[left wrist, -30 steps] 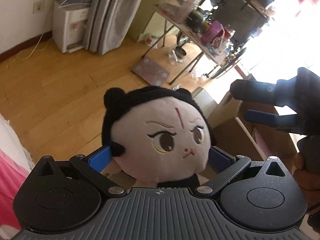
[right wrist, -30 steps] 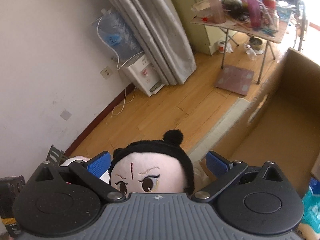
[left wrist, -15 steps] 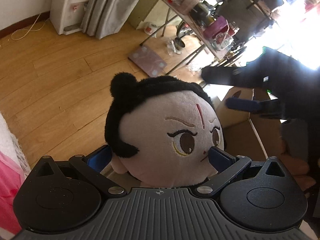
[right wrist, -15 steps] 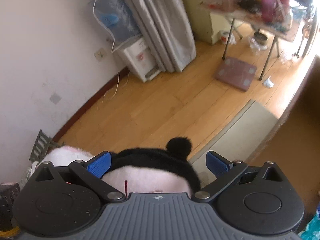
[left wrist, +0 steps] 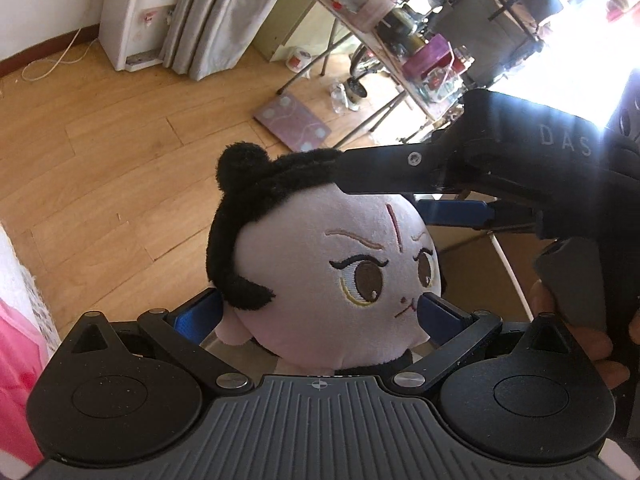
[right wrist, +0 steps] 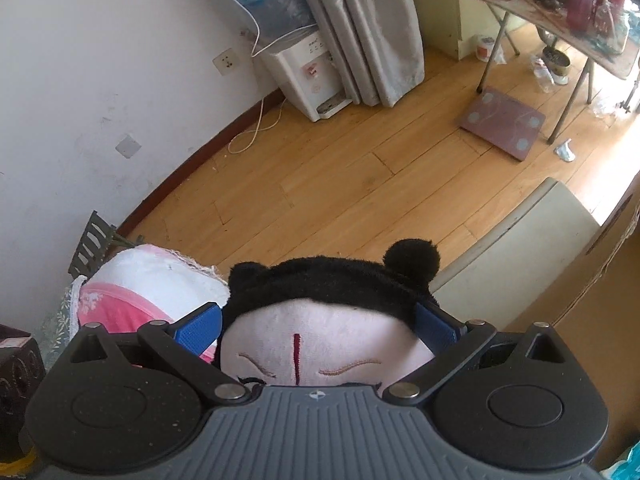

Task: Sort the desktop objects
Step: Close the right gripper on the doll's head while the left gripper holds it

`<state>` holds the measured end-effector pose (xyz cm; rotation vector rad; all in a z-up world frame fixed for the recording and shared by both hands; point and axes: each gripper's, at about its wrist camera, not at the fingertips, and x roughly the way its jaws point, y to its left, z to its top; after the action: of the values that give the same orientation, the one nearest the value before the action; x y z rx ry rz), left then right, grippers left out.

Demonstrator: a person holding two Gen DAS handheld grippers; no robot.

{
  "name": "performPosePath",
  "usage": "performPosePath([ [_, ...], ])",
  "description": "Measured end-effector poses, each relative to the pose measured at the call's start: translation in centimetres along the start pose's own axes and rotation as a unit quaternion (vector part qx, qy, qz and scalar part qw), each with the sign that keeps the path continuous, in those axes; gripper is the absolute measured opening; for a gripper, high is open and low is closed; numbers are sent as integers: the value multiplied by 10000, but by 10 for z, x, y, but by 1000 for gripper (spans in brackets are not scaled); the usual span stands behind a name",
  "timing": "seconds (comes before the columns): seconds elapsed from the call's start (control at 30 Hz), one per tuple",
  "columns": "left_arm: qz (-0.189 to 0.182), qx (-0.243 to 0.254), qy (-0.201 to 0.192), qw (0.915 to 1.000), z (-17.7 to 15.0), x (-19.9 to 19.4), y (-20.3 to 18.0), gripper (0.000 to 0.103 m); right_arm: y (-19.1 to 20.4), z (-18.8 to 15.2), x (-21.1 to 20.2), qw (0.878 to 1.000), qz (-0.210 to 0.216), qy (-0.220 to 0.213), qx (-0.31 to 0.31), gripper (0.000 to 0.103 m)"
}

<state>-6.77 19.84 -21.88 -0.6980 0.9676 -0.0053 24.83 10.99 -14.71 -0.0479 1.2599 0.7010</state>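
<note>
A plush doll (left wrist: 320, 264) with a pale face and black hair sits between the blue pads of my left gripper (left wrist: 320, 312), which is shut on its head. My right gripper (right wrist: 318, 324) has come over the doll's head (right wrist: 332, 308) from the right; its blue pads lie at both sides of the black hair and touch it. In the left wrist view the right gripper's black finger (left wrist: 384, 172) lies across the top of the doll's hair, with a blue pad (left wrist: 456, 214) behind the head.
An open cardboard box (left wrist: 476, 264) stands at the right, seen also in the right wrist view (right wrist: 600, 280). A pink and white cloth (right wrist: 136, 284) lies at the left. Beyond are wooden floor, a scale (right wrist: 502, 122), a water dispenser (right wrist: 308, 76) and a cluttered folding table (left wrist: 384, 32).
My right gripper has moved in over the doll's head and its pads have closed to the sides of the hair. The left gripper has kept hold of the doll and tilted a little.
</note>
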Motion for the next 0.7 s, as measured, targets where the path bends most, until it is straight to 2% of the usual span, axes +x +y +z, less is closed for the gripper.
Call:
performPosePath([
  [0.33,-93,-105,62,9999,-17,-14,-6,103,4,-19,-13,9993,226,215,199,103],
  [0.7,-35,99,189,9998,-33,-16,-23,103,-7,-44,-27,9975,176,463,511,103],
])
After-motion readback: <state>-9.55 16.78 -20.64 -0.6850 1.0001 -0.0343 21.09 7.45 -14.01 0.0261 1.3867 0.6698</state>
